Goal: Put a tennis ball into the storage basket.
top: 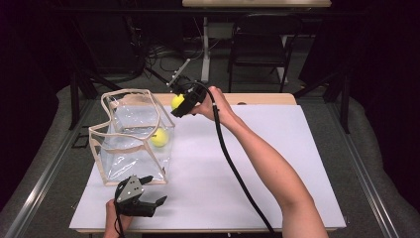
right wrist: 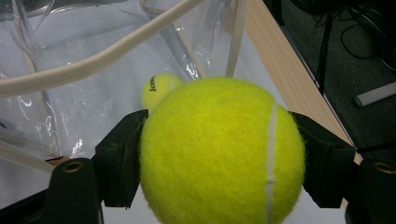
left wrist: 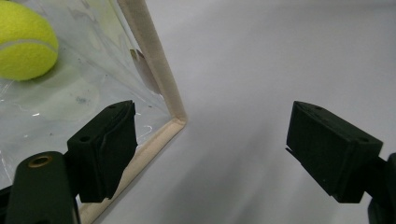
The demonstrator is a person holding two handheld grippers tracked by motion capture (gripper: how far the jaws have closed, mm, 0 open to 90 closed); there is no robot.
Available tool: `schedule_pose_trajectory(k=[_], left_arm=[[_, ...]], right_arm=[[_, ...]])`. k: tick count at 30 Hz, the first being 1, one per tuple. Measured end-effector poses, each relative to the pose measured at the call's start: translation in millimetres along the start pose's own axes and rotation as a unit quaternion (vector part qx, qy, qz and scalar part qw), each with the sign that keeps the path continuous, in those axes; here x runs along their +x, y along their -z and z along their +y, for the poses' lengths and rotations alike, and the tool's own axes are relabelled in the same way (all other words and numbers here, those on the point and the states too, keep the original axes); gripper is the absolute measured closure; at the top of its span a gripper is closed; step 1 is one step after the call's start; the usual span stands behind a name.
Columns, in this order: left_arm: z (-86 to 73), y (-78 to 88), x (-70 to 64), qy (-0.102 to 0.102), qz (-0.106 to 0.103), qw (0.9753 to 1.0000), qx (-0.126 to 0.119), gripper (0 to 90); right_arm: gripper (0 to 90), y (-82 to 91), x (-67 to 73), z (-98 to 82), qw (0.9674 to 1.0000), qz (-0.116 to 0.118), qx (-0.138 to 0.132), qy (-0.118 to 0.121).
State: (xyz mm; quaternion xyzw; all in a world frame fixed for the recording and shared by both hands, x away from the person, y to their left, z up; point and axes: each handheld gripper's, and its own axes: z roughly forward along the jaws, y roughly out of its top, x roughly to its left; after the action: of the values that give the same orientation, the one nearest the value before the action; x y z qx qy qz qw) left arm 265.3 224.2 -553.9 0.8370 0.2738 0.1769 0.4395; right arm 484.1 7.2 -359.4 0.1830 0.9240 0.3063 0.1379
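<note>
On the white tabletop [top: 237, 163] the left gripper [top: 148, 202] rests at about 7 o'clock with its jaws spread wide and nothing between them, just beside the near corner of the clear bag [top: 131, 136]. The bag stands at 10 o'clock with a tennis ball inside [top: 159, 138]. At 12 o'clock the right gripper [top: 181, 105] is clamped on a second tennis ball [right wrist: 222, 151], raised beside the bag's rim

High view: above the near table edge, facing forward and down, far off. Gripper views: riding close behind own jaws, left low beside the clear bag [left wrist: 70, 84], right above its rim. Shared: bag [top: 131, 136] [right wrist: 84, 70].
</note>
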Motion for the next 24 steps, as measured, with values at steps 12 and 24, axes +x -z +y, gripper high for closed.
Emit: schedule_pose_trajectory(k=[12,24], left_arm=[[-0.2,0.5,0.4,0.001,0.000,1.0000,-0.001,16.2],[-0.2,0.6,0.5,0.001,0.000,1.0000,-0.002,16.2]], right_arm=[[26.2,6.6,3.0,16.5,0.9999,-0.006,-0.012,0.006],[26.2,11.1,5.5,27.2,0.9997,-0.011,-0.021,0.011]])
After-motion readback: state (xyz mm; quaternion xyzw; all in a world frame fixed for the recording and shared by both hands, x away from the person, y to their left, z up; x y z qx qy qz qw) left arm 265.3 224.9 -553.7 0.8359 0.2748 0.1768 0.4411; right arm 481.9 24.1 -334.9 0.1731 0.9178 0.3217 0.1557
